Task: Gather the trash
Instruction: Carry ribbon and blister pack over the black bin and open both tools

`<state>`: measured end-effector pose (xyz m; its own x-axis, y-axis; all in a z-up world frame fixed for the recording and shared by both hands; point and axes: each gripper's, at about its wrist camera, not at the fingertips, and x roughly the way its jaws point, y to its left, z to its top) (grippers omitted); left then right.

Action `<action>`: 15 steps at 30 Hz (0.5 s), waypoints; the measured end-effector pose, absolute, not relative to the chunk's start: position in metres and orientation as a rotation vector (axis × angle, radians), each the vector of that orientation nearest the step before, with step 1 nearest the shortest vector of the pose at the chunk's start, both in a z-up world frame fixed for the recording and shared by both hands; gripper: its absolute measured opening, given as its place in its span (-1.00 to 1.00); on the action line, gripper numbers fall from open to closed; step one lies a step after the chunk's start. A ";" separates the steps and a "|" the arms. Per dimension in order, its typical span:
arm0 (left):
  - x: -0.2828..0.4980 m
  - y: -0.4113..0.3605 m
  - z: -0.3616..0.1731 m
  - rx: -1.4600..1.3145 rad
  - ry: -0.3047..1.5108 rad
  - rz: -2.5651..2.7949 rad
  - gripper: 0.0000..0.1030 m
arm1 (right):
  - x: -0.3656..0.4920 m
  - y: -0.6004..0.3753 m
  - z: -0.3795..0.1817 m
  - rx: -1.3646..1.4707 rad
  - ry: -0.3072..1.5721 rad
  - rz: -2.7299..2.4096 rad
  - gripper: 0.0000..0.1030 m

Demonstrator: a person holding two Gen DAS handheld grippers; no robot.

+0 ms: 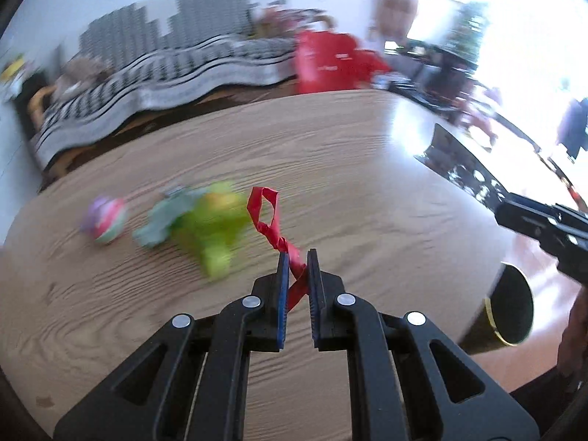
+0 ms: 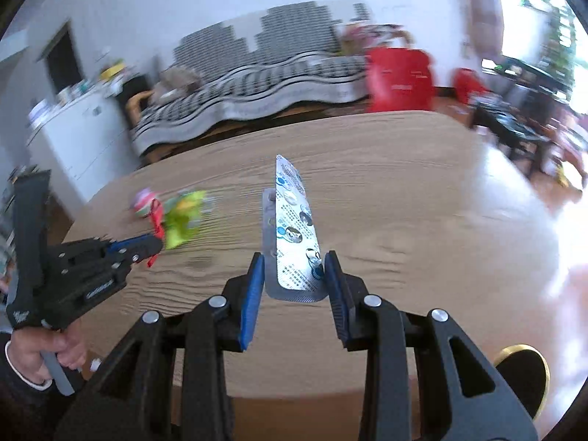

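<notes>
far: white wall (image 2: 147, 3), striped sofa (image 2: 257, 73) | near: wooden table (image 2: 404, 191) | right: bright window (image 1: 522, 18), glossy floor (image 2: 533, 220)

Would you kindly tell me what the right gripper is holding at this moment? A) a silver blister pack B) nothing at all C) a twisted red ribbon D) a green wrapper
A: in the right wrist view the right gripper has its pads against the lower end of the silver blister pack, lifted above the table; the red ribbon is in the left gripper.
</notes>
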<state>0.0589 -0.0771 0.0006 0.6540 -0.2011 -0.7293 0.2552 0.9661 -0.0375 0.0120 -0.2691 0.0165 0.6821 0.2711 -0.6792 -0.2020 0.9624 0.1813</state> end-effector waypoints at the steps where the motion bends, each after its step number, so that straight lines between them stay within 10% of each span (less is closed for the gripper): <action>1: 0.058 -0.096 0.002 0.084 0.814 -0.293 -0.83 | 0.006 -0.286 0.019 0.107 0.770 0.235 -0.34; 15: 0.020 -0.351 -0.019 0.215 0.821 -0.751 -0.83 | -0.100 -0.536 0.020 0.294 0.729 -0.254 -0.34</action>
